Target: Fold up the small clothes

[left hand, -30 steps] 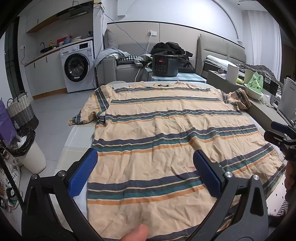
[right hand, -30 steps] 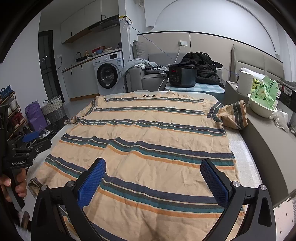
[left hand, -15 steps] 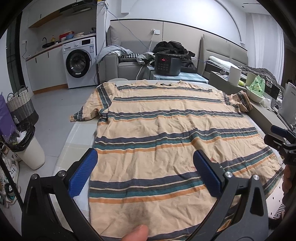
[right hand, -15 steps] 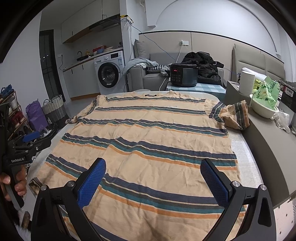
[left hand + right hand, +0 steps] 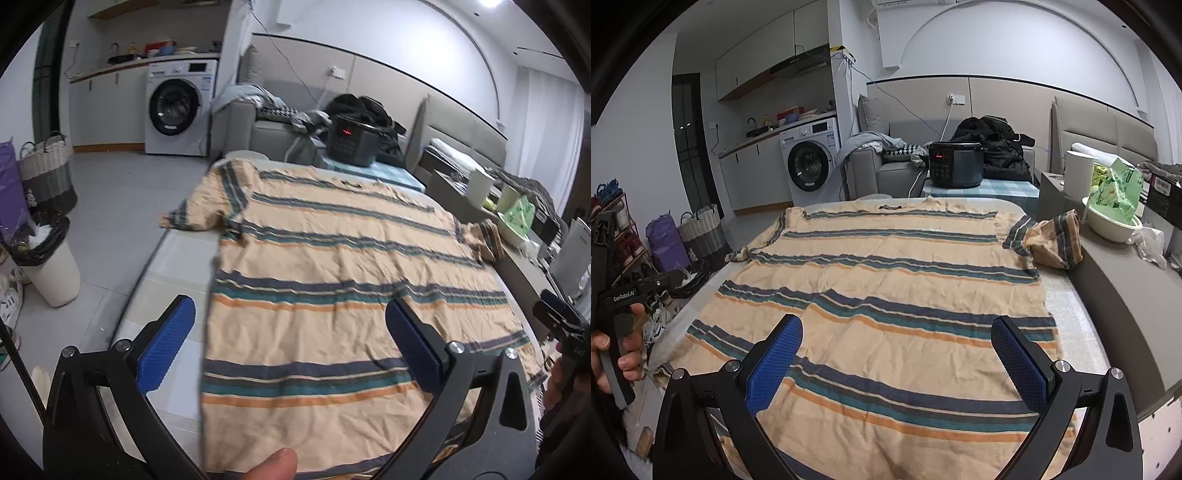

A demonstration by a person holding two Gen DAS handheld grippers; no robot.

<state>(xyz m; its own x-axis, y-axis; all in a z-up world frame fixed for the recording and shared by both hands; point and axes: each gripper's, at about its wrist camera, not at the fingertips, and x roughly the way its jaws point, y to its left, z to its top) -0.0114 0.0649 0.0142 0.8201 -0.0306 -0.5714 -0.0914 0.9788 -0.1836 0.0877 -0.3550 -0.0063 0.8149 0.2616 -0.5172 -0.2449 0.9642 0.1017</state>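
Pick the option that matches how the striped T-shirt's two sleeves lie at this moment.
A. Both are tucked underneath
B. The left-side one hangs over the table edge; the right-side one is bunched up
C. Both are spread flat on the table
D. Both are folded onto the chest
B: in the right wrist view the striped T-shirt has its left sleeve drooping past the table edge while the right sleeve sits crumpled.

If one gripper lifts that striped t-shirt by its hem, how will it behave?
The striped t-shirt looks thin and wrinkled, so it would probably drape limp. Spread wide across the table, it would likely drag and bunch. The crumpled sleeve suggests it keeps folds loosely.
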